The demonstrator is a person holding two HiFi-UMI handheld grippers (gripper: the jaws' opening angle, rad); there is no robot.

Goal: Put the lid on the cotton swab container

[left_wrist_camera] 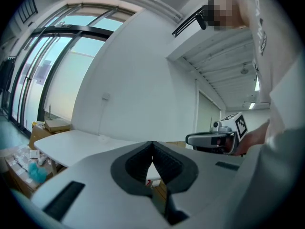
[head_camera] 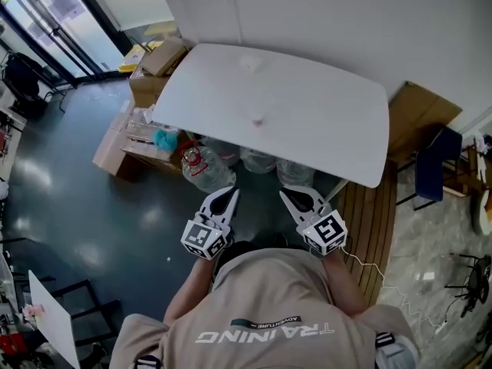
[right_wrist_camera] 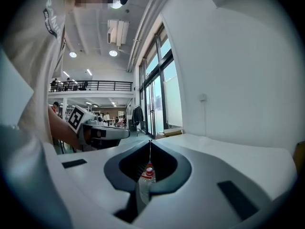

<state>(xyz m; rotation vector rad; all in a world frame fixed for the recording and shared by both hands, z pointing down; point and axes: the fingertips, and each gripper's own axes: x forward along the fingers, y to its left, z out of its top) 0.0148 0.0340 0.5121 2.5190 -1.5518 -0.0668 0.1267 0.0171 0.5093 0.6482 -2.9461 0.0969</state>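
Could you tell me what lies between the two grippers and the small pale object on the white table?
Head view: clear plastic water bottles under the near edge of the white table, then its bare top up to the small pale object.

Bright window daylight throughout; both gripper views curve at their edges.

Boxes (head_camera: 147, 81) left of table (head_camera: 307, 106); bottles (head_camera: 206, 167) beneath near edge.

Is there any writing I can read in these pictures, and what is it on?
"TRAINING": large letters, upside down in the head view, on the person's shirt.
"ADVENTURE": small patch just above it on the shirt.
Marker cubes: black-and-white patterns only, no words.
Bottle label: too small to read.
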